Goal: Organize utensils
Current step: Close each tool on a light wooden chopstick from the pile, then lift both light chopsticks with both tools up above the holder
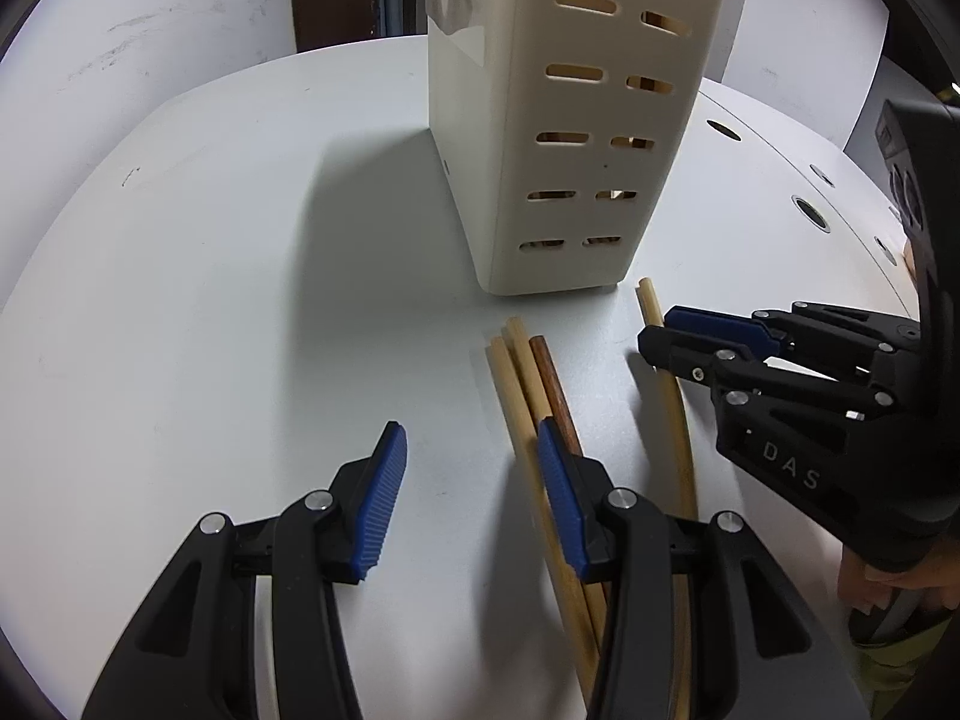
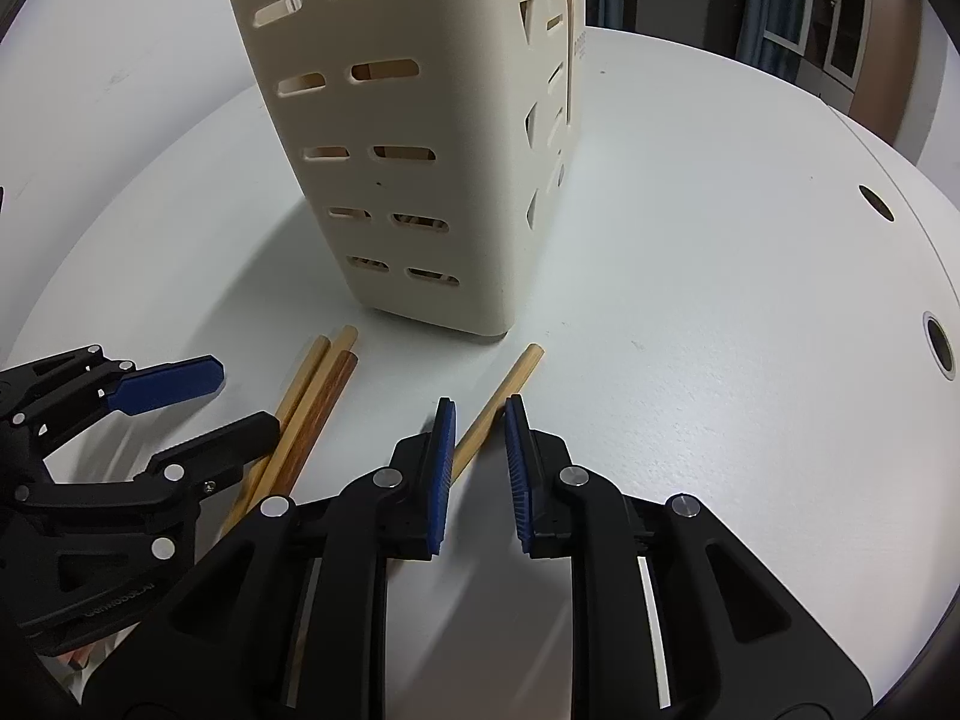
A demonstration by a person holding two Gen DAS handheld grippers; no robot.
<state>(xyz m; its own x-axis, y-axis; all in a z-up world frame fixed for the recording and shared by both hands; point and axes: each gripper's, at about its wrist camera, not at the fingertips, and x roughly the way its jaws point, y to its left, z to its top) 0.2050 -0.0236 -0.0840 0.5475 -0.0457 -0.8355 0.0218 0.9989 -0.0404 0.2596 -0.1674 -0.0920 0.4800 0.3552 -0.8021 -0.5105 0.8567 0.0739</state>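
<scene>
Your right tool straddles a lone chopstick with narrow jaws, unclosed, while your left tool gapes wide beside three chopsticks before the slotted holder on the counter.

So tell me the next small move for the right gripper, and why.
Probably close the right gripper on the lone chopstick. Its jaws are open with that stick lying between the pads, flat on the table just before the cream holder. The left gripper is open beside the other three chopsticks, so it does not seem to be in the way.
</scene>
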